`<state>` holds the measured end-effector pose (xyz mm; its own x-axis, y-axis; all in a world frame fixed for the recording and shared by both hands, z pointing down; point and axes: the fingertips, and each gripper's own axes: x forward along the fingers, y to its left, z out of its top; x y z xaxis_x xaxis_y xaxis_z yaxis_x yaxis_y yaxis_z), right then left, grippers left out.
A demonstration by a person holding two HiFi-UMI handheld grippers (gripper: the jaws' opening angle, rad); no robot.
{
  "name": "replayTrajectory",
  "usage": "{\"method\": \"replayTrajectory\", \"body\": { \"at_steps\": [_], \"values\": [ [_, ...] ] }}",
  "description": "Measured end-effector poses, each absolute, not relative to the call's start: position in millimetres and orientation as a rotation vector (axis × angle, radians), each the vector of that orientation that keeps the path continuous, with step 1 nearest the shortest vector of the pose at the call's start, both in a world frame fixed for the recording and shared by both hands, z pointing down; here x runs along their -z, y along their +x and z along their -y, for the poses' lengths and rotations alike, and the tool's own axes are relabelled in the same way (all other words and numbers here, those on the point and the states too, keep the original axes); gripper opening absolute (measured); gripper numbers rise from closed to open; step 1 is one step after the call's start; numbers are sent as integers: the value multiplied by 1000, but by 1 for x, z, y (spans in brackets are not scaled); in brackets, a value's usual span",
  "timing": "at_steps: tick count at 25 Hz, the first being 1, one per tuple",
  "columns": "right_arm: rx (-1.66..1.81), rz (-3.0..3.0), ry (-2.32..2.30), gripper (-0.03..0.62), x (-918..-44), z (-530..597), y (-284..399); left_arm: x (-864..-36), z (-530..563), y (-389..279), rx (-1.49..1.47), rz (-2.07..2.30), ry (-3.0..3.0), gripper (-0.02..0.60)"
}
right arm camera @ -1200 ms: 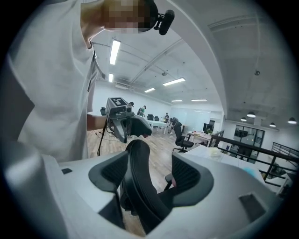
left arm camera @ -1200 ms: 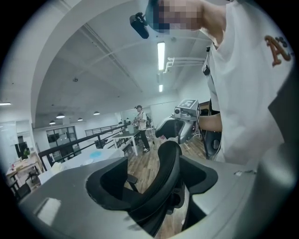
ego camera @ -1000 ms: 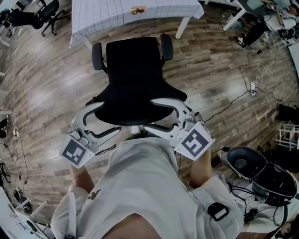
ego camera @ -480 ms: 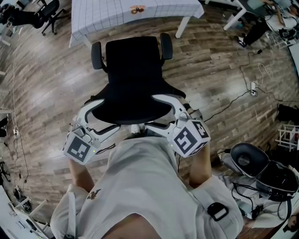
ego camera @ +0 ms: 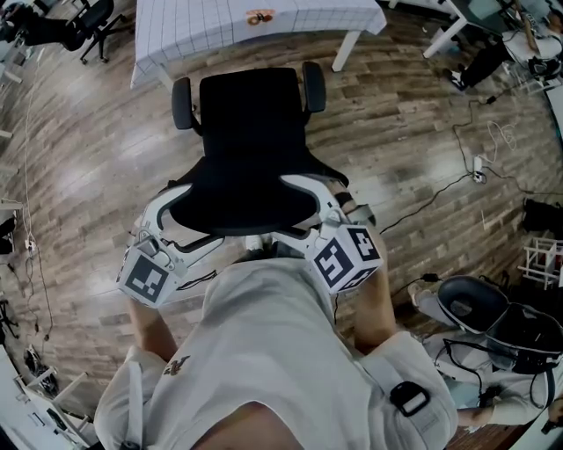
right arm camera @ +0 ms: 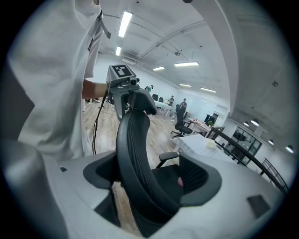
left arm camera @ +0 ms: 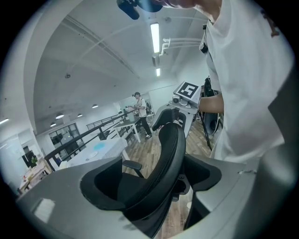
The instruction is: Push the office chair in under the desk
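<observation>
Black mesh office chair (ego camera: 255,132) on wood floor (ego camera: 396,132), seat facing white grid-clothed surface (ego camera: 193,26), not yet under it. Left tongs (left arm camera: 152,182) and right tongs (right arm camera: 152,182) wide, just been opening, straddling backrest (left arm camera: 168,154) without gripping. Seemingly mid-regrip; likely next: close on backrest, push straight forward. No containers involved.

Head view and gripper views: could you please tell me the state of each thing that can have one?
office chair, upright on the floor, short of the desk, not yet pushed under.
desk, standing, chair not under it.
left gripper, open, jaws have just been opening, the chair's backrest between them.
right gripper, open, jaws have just been opening, backrest between them.
</observation>
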<state>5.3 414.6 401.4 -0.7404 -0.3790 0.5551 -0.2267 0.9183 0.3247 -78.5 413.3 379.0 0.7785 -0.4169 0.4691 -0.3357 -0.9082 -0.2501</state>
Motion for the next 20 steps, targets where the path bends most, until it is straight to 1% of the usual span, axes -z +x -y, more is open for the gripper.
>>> {"method": "replayTrajectory", "body": {
  "at_steps": [8,10,13,14,16,20],
  "values": [
    [337,2351,416,379,-411,-406,8,-382,-412,-72,769,-553,-2827,416],
    [332,2354,408,379,-412,-406,9,-389,-411,-72,842,-541,-2808,417],
    [325,2344,382,379,-414,-408,8,-415,-402,-77,1094,-548,-2644,420],
    [325,2340,376,379,-415,-407,7,-419,-398,-77,1135,-555,-2608,419],
    [327,2341,373,379,-414,-407,7,-420,-395,-77,1144,-562,-2608,405],
    [330,2345,366,372,-413,-407,9,-419,-396,-75,1126,-538,-2631,400]
  ]
}}
